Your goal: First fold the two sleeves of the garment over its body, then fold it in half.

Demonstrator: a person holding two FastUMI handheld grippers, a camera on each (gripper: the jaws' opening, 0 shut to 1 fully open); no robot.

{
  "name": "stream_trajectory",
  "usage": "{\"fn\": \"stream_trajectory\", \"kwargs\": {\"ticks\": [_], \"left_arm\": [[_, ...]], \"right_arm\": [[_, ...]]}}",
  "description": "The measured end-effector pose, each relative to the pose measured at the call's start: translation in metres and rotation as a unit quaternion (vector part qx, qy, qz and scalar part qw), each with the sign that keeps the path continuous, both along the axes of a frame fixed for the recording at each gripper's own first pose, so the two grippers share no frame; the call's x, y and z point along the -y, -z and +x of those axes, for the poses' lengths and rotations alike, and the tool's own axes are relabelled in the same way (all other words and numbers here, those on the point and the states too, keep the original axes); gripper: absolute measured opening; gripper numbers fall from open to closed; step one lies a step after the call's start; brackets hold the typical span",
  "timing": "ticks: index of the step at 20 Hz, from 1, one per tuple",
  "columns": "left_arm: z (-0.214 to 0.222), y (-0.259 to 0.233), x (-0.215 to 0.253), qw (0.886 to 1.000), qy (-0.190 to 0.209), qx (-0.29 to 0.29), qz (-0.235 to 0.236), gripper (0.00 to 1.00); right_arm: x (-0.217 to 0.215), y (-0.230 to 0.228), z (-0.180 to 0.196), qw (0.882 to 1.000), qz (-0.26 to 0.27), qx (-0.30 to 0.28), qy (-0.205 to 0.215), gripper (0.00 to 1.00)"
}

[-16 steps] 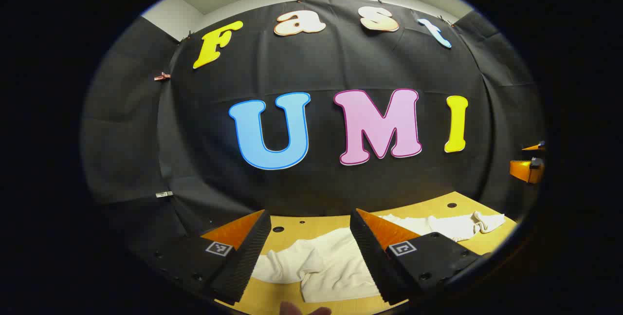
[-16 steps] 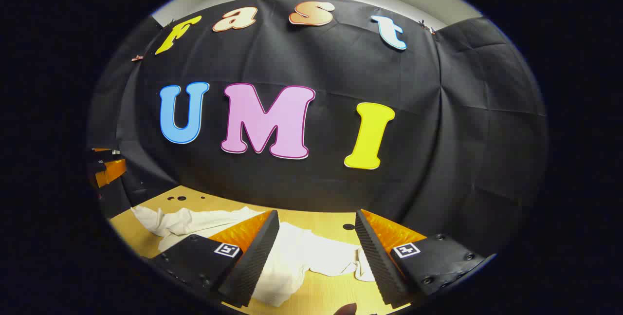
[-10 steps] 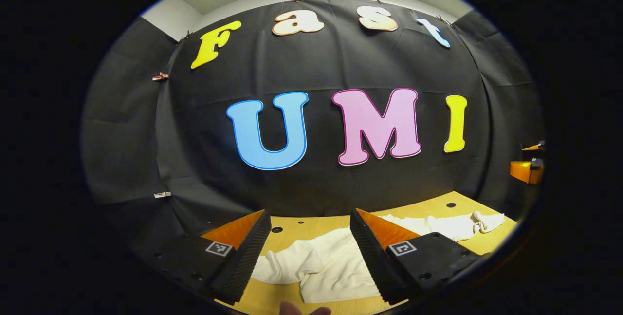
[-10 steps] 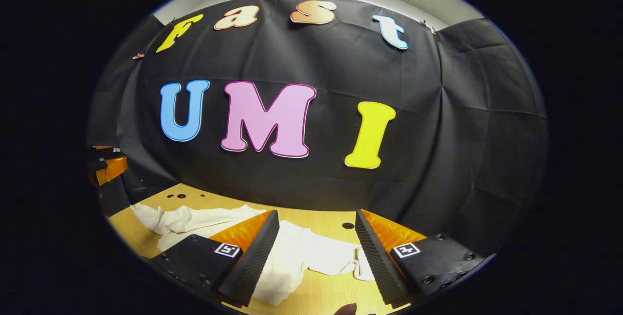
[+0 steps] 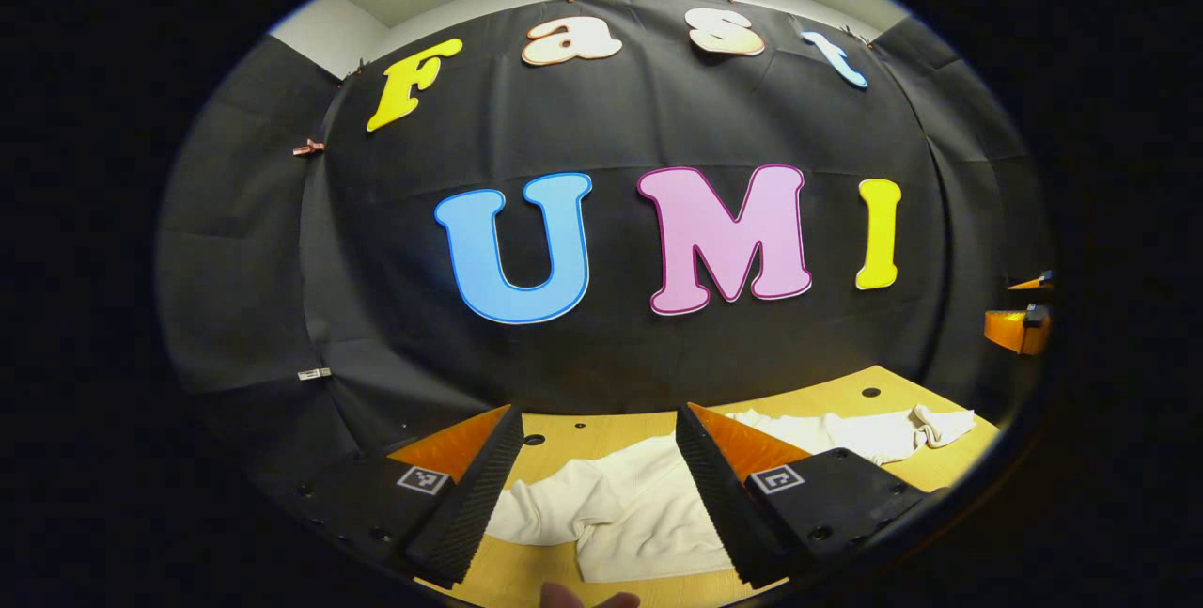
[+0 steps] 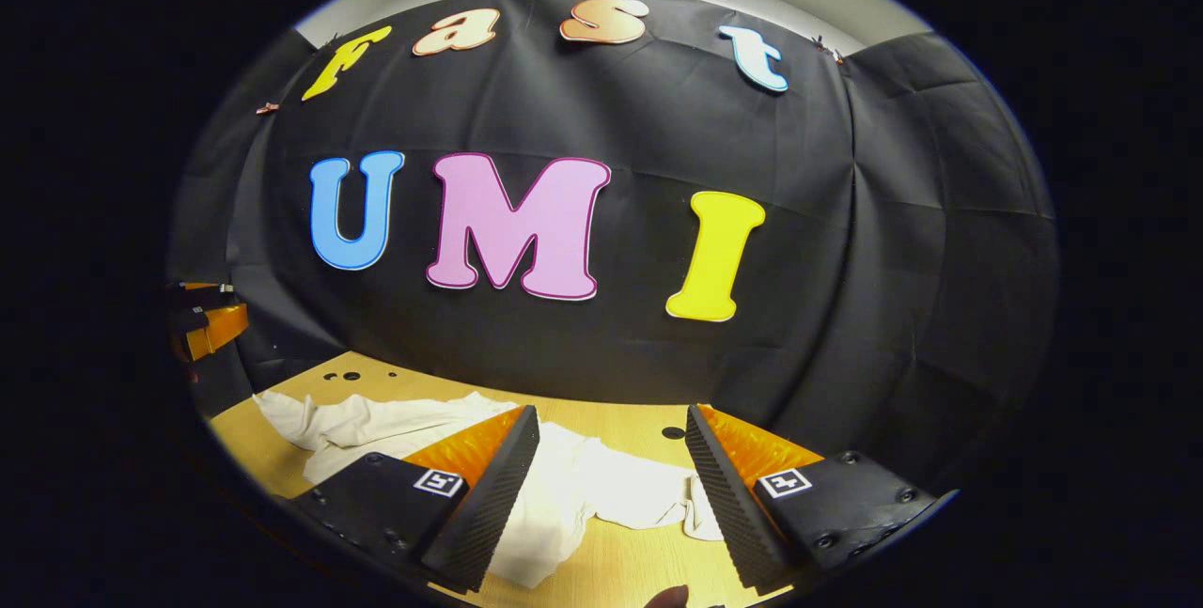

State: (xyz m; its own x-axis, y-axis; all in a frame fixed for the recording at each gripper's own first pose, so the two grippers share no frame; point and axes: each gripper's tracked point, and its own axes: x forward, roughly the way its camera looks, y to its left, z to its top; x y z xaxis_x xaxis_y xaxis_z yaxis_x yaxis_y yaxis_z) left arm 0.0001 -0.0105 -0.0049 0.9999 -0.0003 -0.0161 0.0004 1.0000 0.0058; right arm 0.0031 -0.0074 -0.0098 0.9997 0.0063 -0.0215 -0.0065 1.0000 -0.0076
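A white garment (image 5: pixel 630 514) lies crumpled on the yellow wooden table (image 5: pixel 564 434). In the left gripper view one sleeve (image 5: pixel 874 434) stretches off to the right. My left gripper (image 5: pixel 597 467) hovers above the cloth, open, with nothing between its fingers. In the right gripper view the same garment (image 6: pixel 573 505) spreads below, a sleeve (image 6: pixel 348 422) trailing to the left. My right gripper (image 6: pixel 611 472) is open too, above the cloth and apart from it. The other gripper shows as an orange shape at the edge of each view (image 5: pixel 1020 326) (image 6: pixel 207 326).
The black cloth wall (image 5: pixel 611 354) rises close behind the table. Small dark holes (image 6: pixel 671 433) dot the tabletop. A fingertip (image 5: pixel 587 599) peeks in at the bottom of the left gripper view, another (image 6: pixel 669 597) at the bottom of the right.
Both views have tipped slightly downward, so a bit more of the garment and table shows. The jaws stay as wide as before and the cloth has not moved.
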Motion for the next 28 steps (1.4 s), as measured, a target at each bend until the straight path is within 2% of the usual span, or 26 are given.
{"fn": "stream_trajectory", "kwargs": {"ticks": [6,10,13,16,19,24,28], "left_arm": [[-0.002,0.003,0.010,1.000,0.004,-0.006,0.005,1.00],[-0.005,0.009,0.019,1.000,0.008,-0.015,0.013,1.00],[-0.008,0.014,0.027,0.999,0.011,-0.023,0.019,0.98],[-0.010,0.018,0.039,0.999,0.021,-0.030,0.027,0.98],[-0.011,0.023,0.049,0.998,0.027,-0.037,0.038,0.98],[-0.013,0.028,0.055,0.998,0.019,-0.048,0.044,0.98],[-0.013,0.032,0.055,0.997,0.012,-0.055,0.047,0.98]], "right_arm": [[0.037,0.029,0.008,0.999,0.021,-0.034,0.027,0.96],[0.093,0.075,0.021,0.994,0.022,-0.081,0.068,0.97],[0.136,0.120,0.033,0.986,0.024,-0.129,0.099,0.97],[0.170,0.166,0.048,0.977,0.030,-0.173,0.124,0.97],[0.195,0.213,0.057,0.963,0.062,-0.222,0.137,0.97],[0.218,0.284,0.075,0.941,0.070,-0.295,0.153,0.98],[0.229,0.321,0.086,0.921,0.102,-0.344,0.152,0.97]]}}
